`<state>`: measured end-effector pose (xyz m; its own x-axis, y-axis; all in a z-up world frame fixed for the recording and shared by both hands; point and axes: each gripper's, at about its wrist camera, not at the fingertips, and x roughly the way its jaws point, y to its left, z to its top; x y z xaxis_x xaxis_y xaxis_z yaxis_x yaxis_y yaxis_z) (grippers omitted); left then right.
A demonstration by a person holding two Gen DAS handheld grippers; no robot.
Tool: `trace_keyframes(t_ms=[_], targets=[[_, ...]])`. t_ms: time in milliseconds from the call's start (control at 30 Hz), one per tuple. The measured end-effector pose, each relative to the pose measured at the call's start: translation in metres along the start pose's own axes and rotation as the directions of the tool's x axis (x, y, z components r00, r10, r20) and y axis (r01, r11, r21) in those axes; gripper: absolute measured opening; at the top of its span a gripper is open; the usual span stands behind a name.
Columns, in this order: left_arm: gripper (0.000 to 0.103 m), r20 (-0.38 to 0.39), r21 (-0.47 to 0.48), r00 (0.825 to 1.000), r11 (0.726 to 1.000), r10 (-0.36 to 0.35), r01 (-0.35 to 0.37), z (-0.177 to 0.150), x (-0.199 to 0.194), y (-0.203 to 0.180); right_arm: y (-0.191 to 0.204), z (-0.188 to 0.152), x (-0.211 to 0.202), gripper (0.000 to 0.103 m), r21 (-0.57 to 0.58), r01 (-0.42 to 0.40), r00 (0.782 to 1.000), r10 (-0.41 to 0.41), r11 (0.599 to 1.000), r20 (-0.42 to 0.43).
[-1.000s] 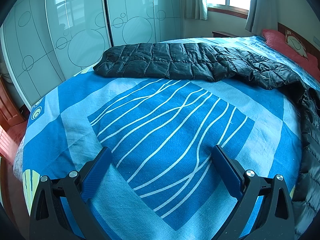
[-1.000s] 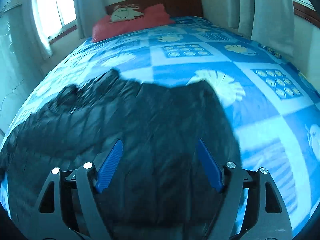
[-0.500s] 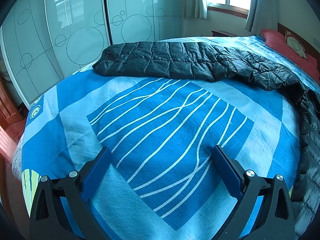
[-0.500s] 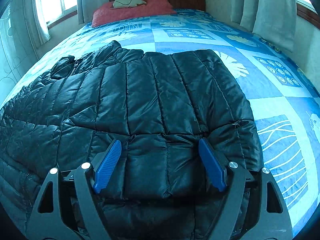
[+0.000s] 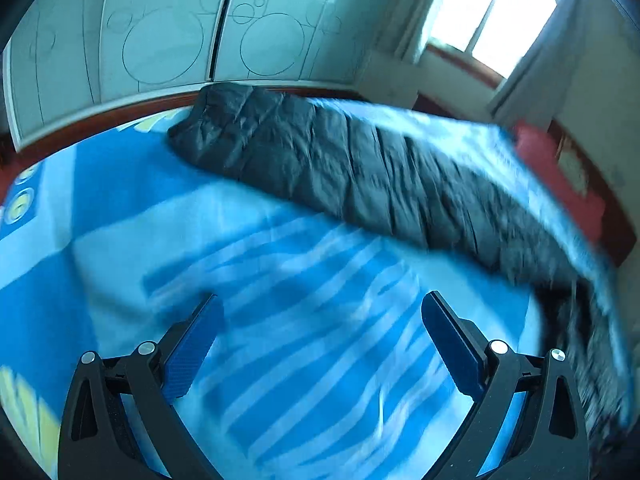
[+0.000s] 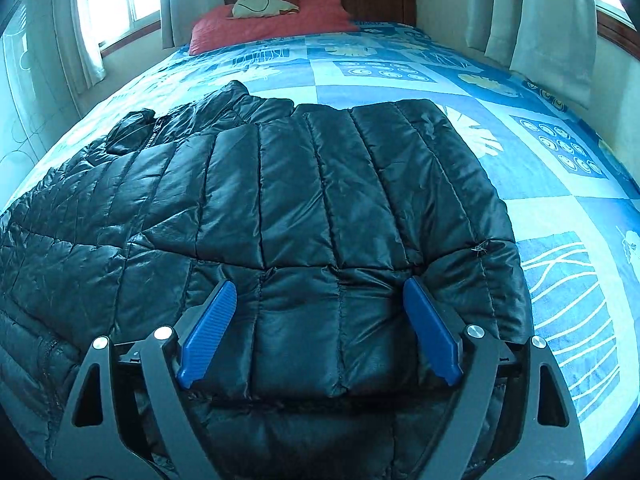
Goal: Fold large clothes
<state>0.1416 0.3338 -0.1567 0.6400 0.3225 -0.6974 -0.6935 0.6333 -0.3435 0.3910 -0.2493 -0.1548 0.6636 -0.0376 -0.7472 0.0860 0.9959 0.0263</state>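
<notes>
- The right gripper [image 6: 316, 332] has its jaws spread wide, and they have just been opening further. The folded panel of the black puffer jacket [image 6: 296, 208] lies between and under the blue pads [image 6: 208, 332], which do not pinch it.
- A second ago that view was a blur. Now the jacket lies sharp and still, one side laid over its body, so I judge this fold set down and released.
- Beyond the right jaws, the jacket stretches toward the red pillow [image 6: 276, 20] at the headboard.
- The left gripper [image 5: 320, 344] is spread and empty over the blue bedspread [image 5: 304, 360]. Its view has swung and blurred since half a second ago.
- Far beyond its jaws lies the jacket's long sleeve [image 5: 320, 160], probably the next part to fold.
</notes>
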Motion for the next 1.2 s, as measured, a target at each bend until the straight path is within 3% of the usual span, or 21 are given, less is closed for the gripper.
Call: trace_keyframes(t_ms=[200, 467, 533, 567, 633, 800, 833, 1000, 1200], targets=[[0.098, 0.051, -0.179, 0.995, 0.98, -0.085, 0.092, 0.048, 0.03, 0.034, 0.0, 0.0, 0.0, 0.085, 0.001, -0.001, 1.0, 0.001, 1.0, 0.0], [0.097, 0.12, -0.269, 0.985, 0.951, -0.124, 0.153, 0.075, 0.043, 0.054, 0.0, 0.0, -0.001, 0.085, 0.0, -0.001, 1.0, 0.001, 1.0, 0.002], [0.087, 0.128, -0.289, 0.988, 0.949, -0.091, 0.125, 0.076, 0.04, 0.054, 0.001, 0.0, 0.0, 0.085, 0.0, -0.001, 1.0, 0.001, 1.0, 0.002], [0.075, 0.126, -0.295, 0.99, 0.95, -0.068, 0.103, 0.077, 0.041, 0.056, 0.0, 0.0, 0.0, 0.085, -0.001, 0.0, 1.0, 0.0, 1.0, 0.002], [0.062, 0.132, -0.317, 0.99, 0.944, -0.053, 0.093, 0.078, 0.041, 0.06, 0.001, 0.0, 0.0, 0.085, -0.002, 0.001, 1.0, -0.001, 1.0, 0.002], [0.016, 0.125, -0.367, 0.992, 0.927, -0.028, 0.072, 0.08, 0.044, 0.074, 0.0, 0.001, -0.001, 0.085, -0.002, 0.001, 1.0, -0.001, 1.0, 0.002], [0.014, 0.122, -0.368, 0.992, 0.927, -0.028, 0.071, 0.081, 0.045, 0.075, 0.0, 0.001, -0.001, 0.085, -0.002, 0.001, 1.0, -0.001, 1.0, 0.002], [0.005, 0.164, -0.256, 0.986, 0.967, 0.025, 0.018, 0.091, 0.027, 0.051, 0.0, 0.001, -0.001, 0.085, -0.002, 0.001, 1.0, -0.001, 1.0, 0.003], [0.005, 0.269, -0.031, 0.961, 0.997, -0.058, 0.069, 0.092, -0.009, -0.024, 0.0, 0.0, -0.001, 0.085, -0.001, -0.001, 1.0, 0.001, 1.0, 0.004]])
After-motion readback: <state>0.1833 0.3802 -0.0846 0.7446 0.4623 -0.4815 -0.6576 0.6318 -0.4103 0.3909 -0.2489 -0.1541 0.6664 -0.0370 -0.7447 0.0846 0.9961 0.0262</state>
